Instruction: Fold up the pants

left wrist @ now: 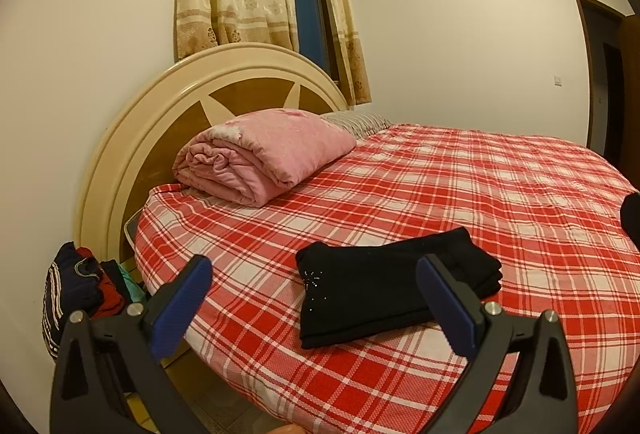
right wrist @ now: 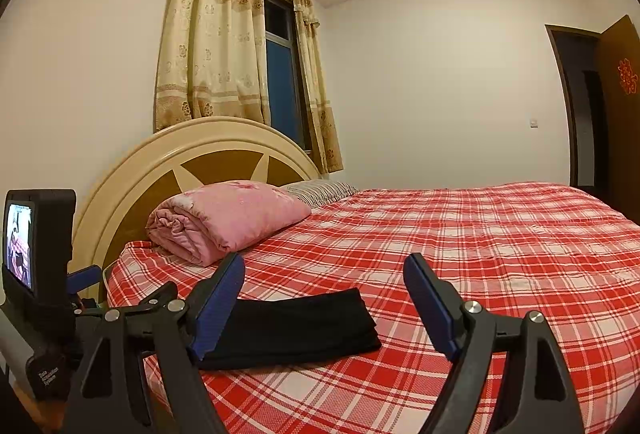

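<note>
Folded black pants (left wrist: pixel 396 286) lie near the bed's (left wrist: pixel 500 194) front edge, long axis along it, ahead of the nearer left hand-held gripper (left wrist: pixel 316 298); both hand-held grippers gape empty, the right (right wrist: pixel 324 298) with the pants to its left

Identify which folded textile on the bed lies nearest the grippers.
The black pants, folded flat at the near edge; the pink quilt sits far back by the headboard.

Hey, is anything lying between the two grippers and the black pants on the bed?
Nothing visible. The folded black pants lie alone on the plaid sheet, right ahead of the open left gripper and right gripper. The pink quilt sits far back.
</note>
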`<action>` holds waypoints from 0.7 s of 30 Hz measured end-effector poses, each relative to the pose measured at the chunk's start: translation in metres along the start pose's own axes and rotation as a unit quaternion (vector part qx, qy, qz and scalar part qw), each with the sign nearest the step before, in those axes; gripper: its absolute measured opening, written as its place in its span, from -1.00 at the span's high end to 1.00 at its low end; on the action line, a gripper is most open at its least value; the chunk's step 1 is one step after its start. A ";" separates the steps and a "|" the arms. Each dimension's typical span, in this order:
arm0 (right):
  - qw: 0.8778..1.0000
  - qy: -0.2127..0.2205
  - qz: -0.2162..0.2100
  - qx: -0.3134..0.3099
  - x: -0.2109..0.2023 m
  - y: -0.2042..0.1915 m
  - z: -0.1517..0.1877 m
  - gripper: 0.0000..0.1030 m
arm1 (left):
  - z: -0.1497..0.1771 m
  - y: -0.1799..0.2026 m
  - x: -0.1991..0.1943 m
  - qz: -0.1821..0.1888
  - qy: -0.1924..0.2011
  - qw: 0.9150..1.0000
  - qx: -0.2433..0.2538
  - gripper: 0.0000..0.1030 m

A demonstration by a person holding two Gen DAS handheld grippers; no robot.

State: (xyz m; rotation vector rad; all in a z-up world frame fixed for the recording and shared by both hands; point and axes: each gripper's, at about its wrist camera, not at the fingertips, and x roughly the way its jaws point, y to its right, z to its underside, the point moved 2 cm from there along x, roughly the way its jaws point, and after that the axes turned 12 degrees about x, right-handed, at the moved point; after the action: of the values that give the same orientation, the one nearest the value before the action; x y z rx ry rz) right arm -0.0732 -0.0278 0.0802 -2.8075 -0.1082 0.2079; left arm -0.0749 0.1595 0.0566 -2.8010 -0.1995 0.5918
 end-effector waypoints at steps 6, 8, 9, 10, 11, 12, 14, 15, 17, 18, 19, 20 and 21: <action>1.000 -0.002 0.000 0.002 0.000 0.000 0.000 -0.60 | 0.001 0.001 0.000 0.001 -0.003 1.000 0.000 -1.00; 1.000 -0.001 0.000 0.002 0.000 0.000 0.000 -0.60 | 0.001 0.001 0.001 0.003 -0.006 1.000 -0.002 -1.00; 1.000 -0.001 0.000 0.001 0.000 0.000 0.000 -0.60 | 0.001 0.001 0.002 0.003 -0.006 1.000 -0.003 -1.00; 1.000 0.000 0.000 0.001 0.000 0.000 0.000 -0.60 | 0.001 0.001 0.002 0.003 -0.007 1.000 -0.003 -1.00; 1.000 0.000 0.000 0.001 0.000 -0.001 0.000 -0.60 | 0.001 0.001 0.002 0.003 -0.007 1.000 -0.003 -1.00; 1.000 0.001 0.000 0.000 -0.001 -0.001 0.000 -0.60 | 0.001 0.001 0.002 0.002 -0.007 1.000 -0.003 -1.00; 1.000 0.000 0.000 -0.001 -0.001 -0.002 0.000 -0.60 | 0.002 0.001 0.003 -0.002 -0.008 1.000 -0.001 -1.00; 1.000 0.000 0.000 -0.001 -0.001 -0.002 0.001 -0.60 | 0.002 0.001 0.002 -0.003 -0.007 1.000 -0.001 -1.00; 1.000 0.000 0.000 -0.001 -0.001 -0.002 0.001 -0.60 | 0.002 0.000 0.003 -0.002 -0.008 1.000 -0.004 -1.00; 1.000 0.001 0.000 -0.001 -0.001 -0.002 0.001 -0.60 | 0.002 0.000 0.003 -0.001 -0.008 1.000 -0.006 -1.00; 1.000 0.001 0.000 -0.001 -0.001 -0.002 0.001 -0.60 | 0.002 0.000 0.003 0.000 -0.009 1.000 -0.008 -1.00; 1.000 0.002 0.000 -0.001 -0.001 -0.002 0.001 -0.60 | 0.002 -0.001 0.003 0.001 -0.009 1.000 -0.009 -1.00; 1.000 0.002 0.000 -0.001 -0.001 -0.001 0.001 -0.60 | 0.002 -0.001 0.003 0.001 -0.009 1.000 -0.010 -1.00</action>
State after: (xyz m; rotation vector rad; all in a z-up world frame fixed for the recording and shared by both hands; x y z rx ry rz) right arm -0.0749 -0.0262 0.0797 -2.8088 -0.1072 0.2023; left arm -0.0733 0.1614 0.0545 -2.8154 -0.2079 0.6183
